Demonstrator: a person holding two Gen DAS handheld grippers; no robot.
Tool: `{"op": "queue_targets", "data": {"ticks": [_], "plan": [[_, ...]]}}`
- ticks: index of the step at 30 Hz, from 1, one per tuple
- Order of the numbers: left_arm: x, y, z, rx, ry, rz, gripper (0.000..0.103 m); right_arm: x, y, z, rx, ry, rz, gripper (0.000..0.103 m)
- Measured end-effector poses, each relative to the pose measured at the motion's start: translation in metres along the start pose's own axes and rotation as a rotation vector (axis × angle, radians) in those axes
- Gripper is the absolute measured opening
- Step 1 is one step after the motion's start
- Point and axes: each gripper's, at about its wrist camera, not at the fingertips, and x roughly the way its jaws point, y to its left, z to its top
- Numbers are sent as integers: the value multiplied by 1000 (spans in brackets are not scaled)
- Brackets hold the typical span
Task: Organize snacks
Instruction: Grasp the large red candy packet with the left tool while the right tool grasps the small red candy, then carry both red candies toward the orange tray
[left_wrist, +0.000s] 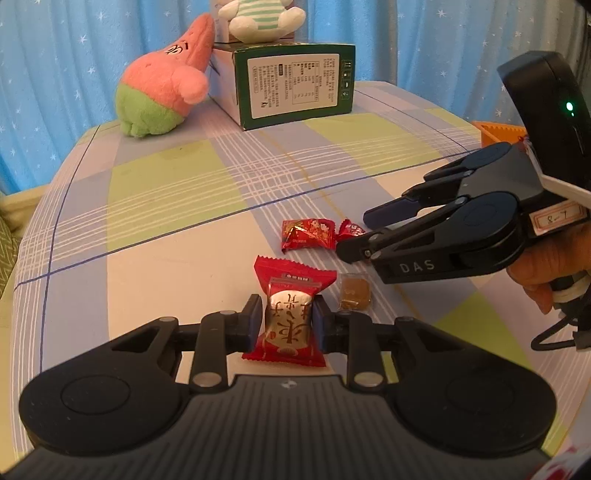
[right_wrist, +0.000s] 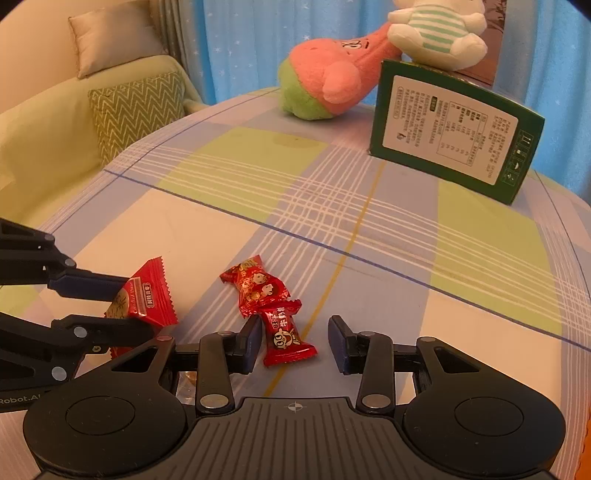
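A left gripper (left_wrist: 288, 322) clamps a red-and-silver snack (left_wrist: 289, 320) just above the plaid tablecloth (left_wrist: 166, 192). Just beside the snack, towards the green box (left_wrist: 295, 86), lie a small brown candy (left_wrist: 355, 292) and two red candies: a larger one (right_wrist: 258, 288) and a smaller one (right_wrist: 286, 338). The right gripper (right_wrist: 295, 341) stands with jaws apart around the smaller one, its left pad close against the wrapper, gripping nothing. A pink plush (left_wrist: 166, 92) leans on the box.
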Motion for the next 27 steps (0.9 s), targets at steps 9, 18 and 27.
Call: {"op": "queue_targets", "data": {"ticks": [9, 18, 27], "plan": [[1, -4, -3, -23, 33, 10, 23, -7, -1, -6, 42, 3, -25, 17], [-25, -24, 7, -73, 26, 23, 22, -56, -12, -27, 231, -15, -38, 16], [-71, -62, 18, -117, 4, -9, 22, -135, -6, -44, 345, -69, -102, 16]]}}
